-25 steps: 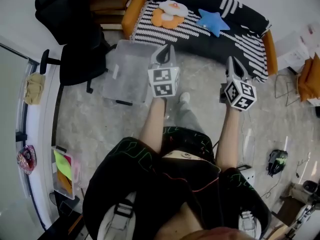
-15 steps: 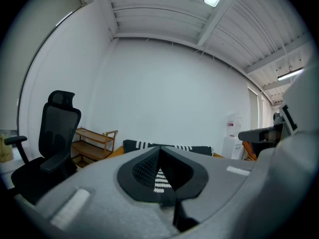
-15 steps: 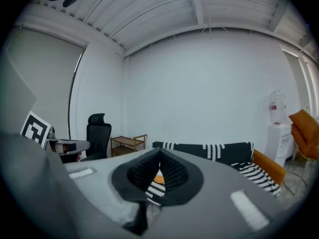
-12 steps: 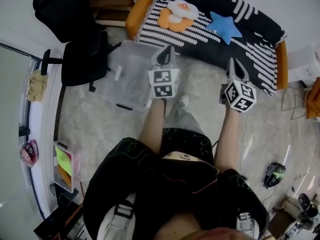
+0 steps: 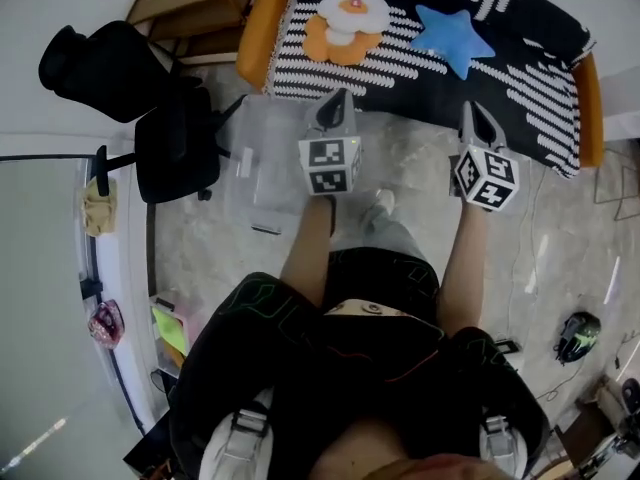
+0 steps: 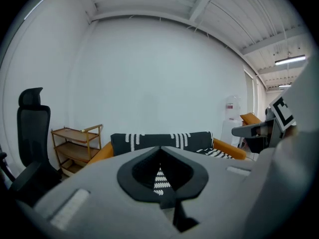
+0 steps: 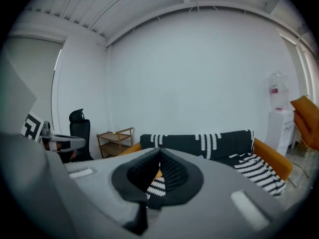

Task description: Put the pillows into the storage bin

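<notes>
pillows: two, both on the sofa seat. a white-and-orange flower pillow (image 5: 345,20) lies toward the left end, and a blue star pillow (image 5: 455,40) lies to its right, apart from it. the sofa (image 5: 400,73) has a black cover with white stripes and orange arms.

storage bin (image 5: 262,158): clear plastic, on the floor just in front of the sofa's left end. it looks empty.

left gripper (image 5: 337,98) hangs over the bin's right edge. right gripper (image 5: 471,110) hangs over bare floor in front of the sofa. both point at the sofa. jaws on each are pressed together with nothing between them.

progress, as judged: nothing done yet, neither pillow gripped, both left to carry to the bin.

black office chair (image 5: 165,148) stands left of the bin.

writing: none readable, only the square markers on the gripper cubes.
</notes>
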A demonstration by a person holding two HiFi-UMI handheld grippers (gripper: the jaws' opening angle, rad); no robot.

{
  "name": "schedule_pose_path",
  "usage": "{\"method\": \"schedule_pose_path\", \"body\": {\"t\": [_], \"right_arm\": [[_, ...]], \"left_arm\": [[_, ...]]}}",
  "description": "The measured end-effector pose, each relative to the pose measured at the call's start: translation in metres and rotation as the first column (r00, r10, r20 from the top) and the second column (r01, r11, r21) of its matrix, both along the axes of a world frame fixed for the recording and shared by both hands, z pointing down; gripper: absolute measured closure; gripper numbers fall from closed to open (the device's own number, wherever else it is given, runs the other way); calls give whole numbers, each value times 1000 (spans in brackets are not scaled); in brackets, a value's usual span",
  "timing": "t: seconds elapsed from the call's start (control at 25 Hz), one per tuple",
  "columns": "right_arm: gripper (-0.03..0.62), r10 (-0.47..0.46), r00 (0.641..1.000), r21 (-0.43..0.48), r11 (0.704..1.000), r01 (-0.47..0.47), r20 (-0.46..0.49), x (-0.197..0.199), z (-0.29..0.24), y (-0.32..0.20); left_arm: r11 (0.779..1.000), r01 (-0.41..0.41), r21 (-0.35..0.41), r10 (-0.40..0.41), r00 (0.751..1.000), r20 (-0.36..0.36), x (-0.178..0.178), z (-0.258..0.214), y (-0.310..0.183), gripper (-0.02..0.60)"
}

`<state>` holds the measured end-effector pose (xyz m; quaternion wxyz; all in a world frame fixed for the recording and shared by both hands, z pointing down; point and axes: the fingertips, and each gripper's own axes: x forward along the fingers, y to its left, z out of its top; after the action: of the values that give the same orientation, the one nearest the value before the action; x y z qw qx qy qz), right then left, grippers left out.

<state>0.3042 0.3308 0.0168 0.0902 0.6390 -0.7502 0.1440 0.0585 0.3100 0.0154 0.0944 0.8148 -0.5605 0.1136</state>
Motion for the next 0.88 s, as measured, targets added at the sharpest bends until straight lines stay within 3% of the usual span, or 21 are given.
{"method": "schedule_pose_path", "body": {"t": [0.24, 0.56, 0.72, 0.88], "right_arm": [[591, 35, 999, -4, 999, -35, 26, 46, 4, -57], [591, -67, 997, 14, 998, 67, 22, 15, -2, -122], [591, -126, 992, -11, 992, 126, 1, -11, 13, -156], [591, -100, 995, -51, 994, 99, -22, 1, 25, -200]], "left_arm": [[1000, -4, 0, 4, 999, 36, 29, -3, -52, 571], [998, 56, 12, -57, 998, 21, 7, -8, -105, 571], [995, 97, -34, -97, 995, 2, -15, 15, -141, 571], [994, 77, -81, -79, 996, -28, -4, 39, -194, 571]]}}
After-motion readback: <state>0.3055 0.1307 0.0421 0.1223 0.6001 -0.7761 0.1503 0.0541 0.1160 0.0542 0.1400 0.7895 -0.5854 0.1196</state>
